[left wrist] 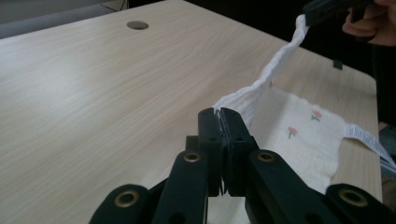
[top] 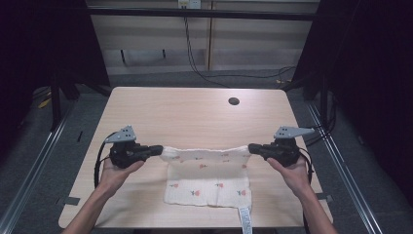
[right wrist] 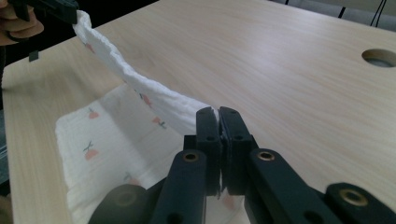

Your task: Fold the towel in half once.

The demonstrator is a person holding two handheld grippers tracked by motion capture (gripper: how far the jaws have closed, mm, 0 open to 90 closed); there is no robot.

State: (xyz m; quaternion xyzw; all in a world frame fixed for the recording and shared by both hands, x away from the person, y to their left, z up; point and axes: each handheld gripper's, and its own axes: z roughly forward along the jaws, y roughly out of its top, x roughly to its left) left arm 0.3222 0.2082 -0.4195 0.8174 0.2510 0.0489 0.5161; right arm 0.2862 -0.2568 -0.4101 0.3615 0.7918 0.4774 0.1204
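A white cloth (top: 207, 179) printed with small red flowers lies at the near middle of the wooden table (top: 195, 112). Its far edge is lifted and stretched between both grippers. My left gripper (top: 159, 150) is shut on the cloth's far left corner, and my right gripper (top: 252, 148) is shut on the far right corner. In the left gripper view the jaws (left wrist: 219, 114) pinch the white cloth (left wrist: 299, 135), whose edge runs up to the other gripper (left wrist: 322, 11). In the right gripper view the jaws (right wrist: 217, 114) clamp the cloth (right wrist: 107, 140), which stretches to the other gripper (right wrist: 60, 9).
A white label (top: 245, 219) hangs from the cloth's near edge over the table's front. A round cable hole (top: 234, 101) sits at the far right of the table. Dark curtains and metal rails flank the table. A black cable (top: 195, 53) runs on the floor behind.
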